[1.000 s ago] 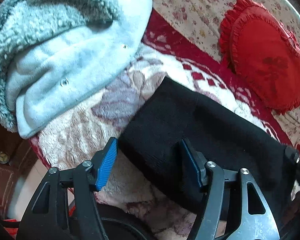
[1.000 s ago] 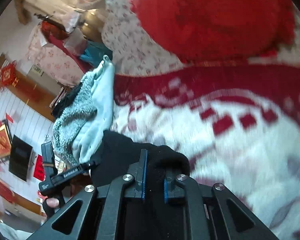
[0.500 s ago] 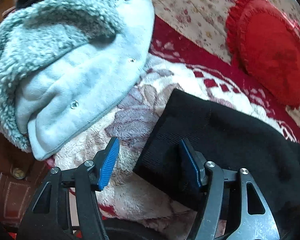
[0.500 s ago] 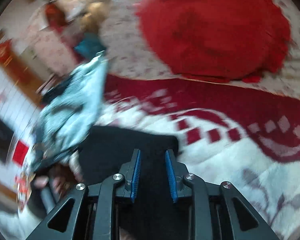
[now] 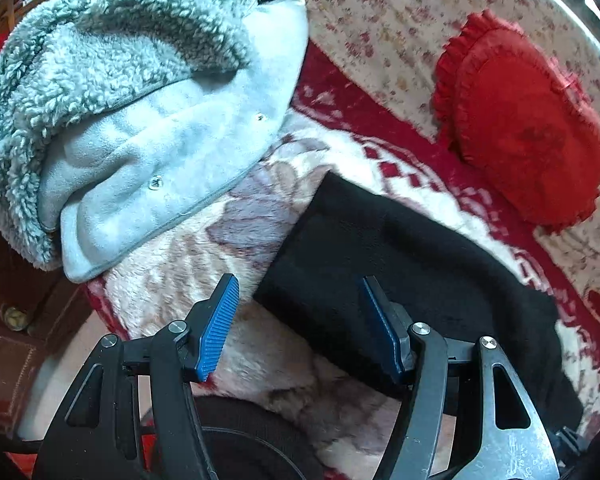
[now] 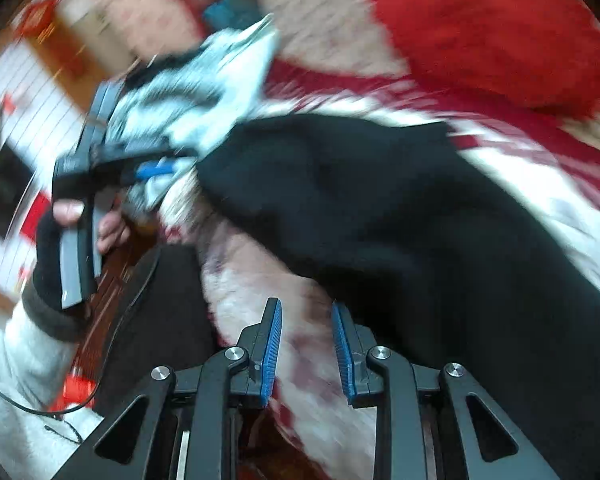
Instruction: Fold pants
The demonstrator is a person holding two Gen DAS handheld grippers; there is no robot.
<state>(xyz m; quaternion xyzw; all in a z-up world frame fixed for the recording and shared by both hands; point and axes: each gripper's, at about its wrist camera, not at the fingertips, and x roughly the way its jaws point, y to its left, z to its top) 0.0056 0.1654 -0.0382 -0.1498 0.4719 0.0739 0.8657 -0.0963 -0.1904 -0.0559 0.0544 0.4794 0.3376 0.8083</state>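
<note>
The left gripper (image 5: 300,320) stands wide open over the near corner of the black pants (image 5: 400,264), holding nothing. The right gripper (image 6: 306,344) has its jaws parted with nothing between them, the pants (image 6: 400,208) lying just beyond, as far as the blur allows. The pants lie folded on a plush red-and-white blanket (image 5: 180,276), between a fleecy grey jacket (image 5: 140,100) and a red heart cushion (image 5: 528,120)

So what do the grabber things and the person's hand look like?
Both grippers, left and right, have black metal arms with triangle holes, silver bolts and ridged blue pads. The left hand wears a black fingerless glove and a white fleecy sleeve, with a thin black cable nearby.
</note>
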